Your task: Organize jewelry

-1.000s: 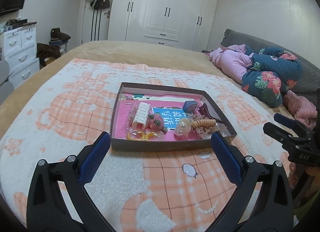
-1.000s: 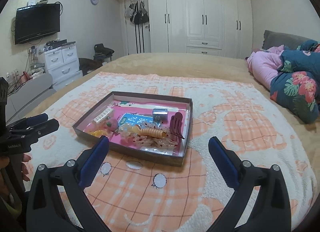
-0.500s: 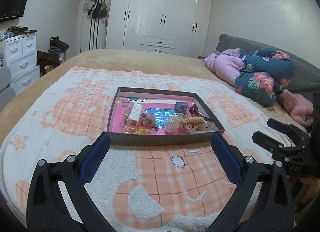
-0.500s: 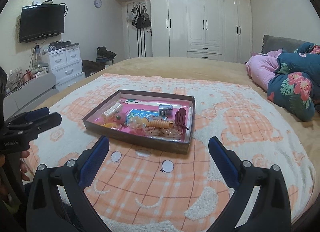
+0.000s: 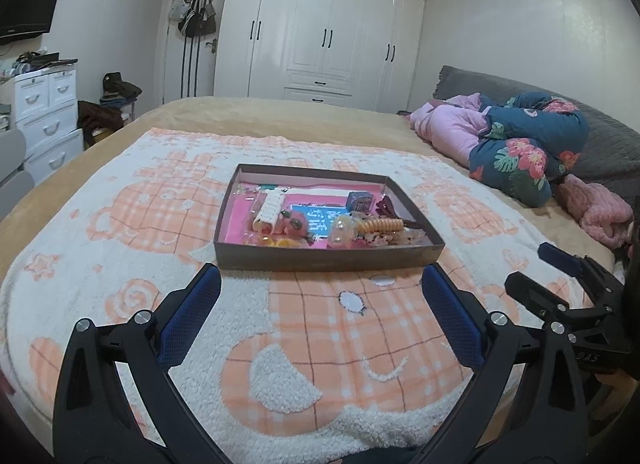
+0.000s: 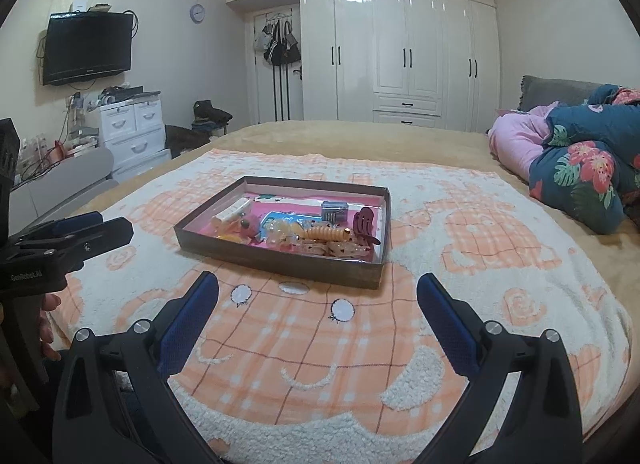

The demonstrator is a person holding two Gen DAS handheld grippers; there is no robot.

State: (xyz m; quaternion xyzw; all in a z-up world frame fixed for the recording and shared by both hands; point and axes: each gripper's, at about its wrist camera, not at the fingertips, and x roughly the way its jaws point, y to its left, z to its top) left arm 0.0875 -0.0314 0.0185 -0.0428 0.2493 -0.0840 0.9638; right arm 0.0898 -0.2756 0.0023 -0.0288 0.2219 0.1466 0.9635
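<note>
Your left gripper and right gripper both hang with fingers spread wide and empty, just short of the brown tray. The tray rests on the orange-checked blanket, holding the hair clips and trinkets.

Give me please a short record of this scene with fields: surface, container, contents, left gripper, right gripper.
surface: white and orange plush blanket on a bed
container: shallow brown cardboard tray with pink lining, open, no lid
contents: dark red plastic claw clip, orange ridged hair clip, white comb-shaped clip, small grey box
left gripper: jaws open, empty, short of the tray
right gripper: jaws open, empty, short of the tray
</note>
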